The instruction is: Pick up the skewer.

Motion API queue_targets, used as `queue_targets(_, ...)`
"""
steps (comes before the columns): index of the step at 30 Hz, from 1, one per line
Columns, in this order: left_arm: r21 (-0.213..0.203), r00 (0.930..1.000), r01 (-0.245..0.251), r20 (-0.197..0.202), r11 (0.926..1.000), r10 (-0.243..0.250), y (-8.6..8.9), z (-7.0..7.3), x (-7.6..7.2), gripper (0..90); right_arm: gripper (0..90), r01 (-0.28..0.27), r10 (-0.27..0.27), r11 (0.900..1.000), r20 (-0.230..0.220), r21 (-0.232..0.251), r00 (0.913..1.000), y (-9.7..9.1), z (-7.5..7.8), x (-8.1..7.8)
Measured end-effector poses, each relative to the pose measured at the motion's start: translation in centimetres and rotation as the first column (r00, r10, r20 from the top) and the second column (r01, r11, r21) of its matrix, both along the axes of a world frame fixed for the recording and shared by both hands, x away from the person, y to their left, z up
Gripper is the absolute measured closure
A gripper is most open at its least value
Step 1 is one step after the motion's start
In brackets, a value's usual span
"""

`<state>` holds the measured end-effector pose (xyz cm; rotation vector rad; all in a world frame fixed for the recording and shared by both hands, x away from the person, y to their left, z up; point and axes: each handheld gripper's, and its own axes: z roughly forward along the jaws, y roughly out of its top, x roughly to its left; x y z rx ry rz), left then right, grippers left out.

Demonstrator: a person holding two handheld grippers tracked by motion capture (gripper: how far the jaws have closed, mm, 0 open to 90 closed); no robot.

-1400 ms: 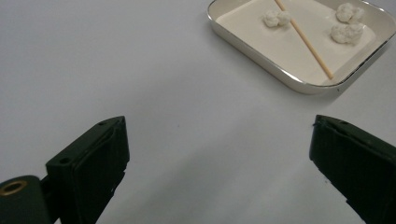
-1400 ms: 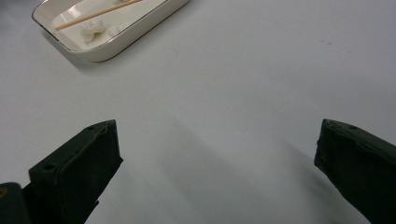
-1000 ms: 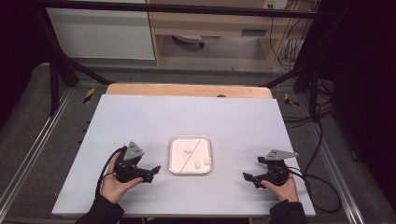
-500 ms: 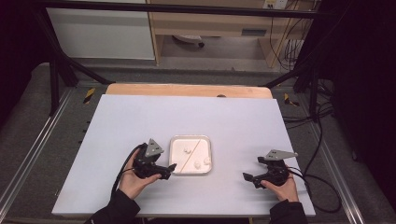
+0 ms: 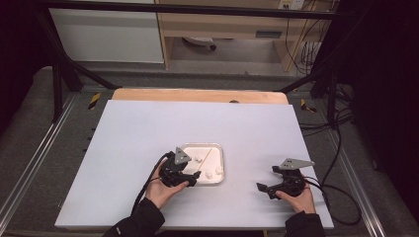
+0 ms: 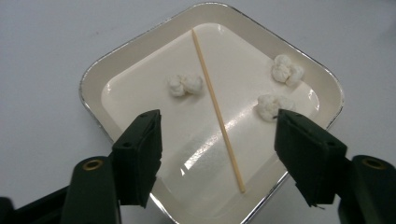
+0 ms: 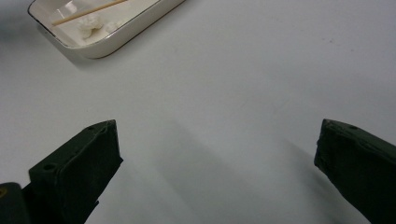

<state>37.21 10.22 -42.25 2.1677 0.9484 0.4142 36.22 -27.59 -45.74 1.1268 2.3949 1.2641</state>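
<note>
left tool [image 5: 193,176] jaws spread, right tool [image 5: 265,188] apparently wide apart, low

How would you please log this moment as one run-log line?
left gripper: open, over tray | right gripper: open, above bare table | tray: skewer, three white puffs

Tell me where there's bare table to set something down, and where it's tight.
Bare: the table from the tray back to the wooden far edge; the left side beyond the left gripper; the strip between tray and right gripper. Tight: inside the tray, where a wooden skewer lies among three white lumps, left gripper open above.
</note>
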Motion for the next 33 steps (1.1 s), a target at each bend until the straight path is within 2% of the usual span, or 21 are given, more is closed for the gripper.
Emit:
queue_targets(2,0.005,0.9999,-0.008,-0.011,1.0000,0.008,-0.4,-0.3,0.1,36.1,0.8,0.001,-0.001,1.0000,0.000,0.000,1.0000,0.0,0.0,0.0)
queue_targets(8,0.019,0.9992,-0.024,-0.032,0.9995,0.024,-1.0,-1.1,0.3,53.8,0.8,-0.002,0.002,1.0000,-0.006,0.000,1.0000,0.1,0.0,0.0)
queue_targets(12,0.024,0.9995,-0.025,-0.020,0.9994,0.025,-1.3,-1.6,0.3,59.4,0.7,0.000,0.000,1.0000,-0.006,-0.003,1.0000,0.1,0.0,0.0)
queue_targets(13,0.026,0.9996,-0.022,-0.019,0.9994,0.023,-1.3,-1.7,0.3,63.4,0.7,-0.001,0.001,1.0000,-0.004,0.001,1.0000,0.1,0.0,0.0)
queue_targets(25,0.030,0.9992,-0.035,-0.017,0.9989,0.036,-1.8,-2.3,0.1,77.2,0.8,-0.002,0.002,1.0000,-0.005,-0.002,1.0000,0.1,0.0,0.0)
queue_targets(33,0.028,0.9965,-0.084,-0.001,0.9961,0.084,-1.9,-2.5,-0.2,82.0,0.8,-0.002,0.002,1.0000,-0.005,-0.002,1.0000,0.1,0.0,0.0)
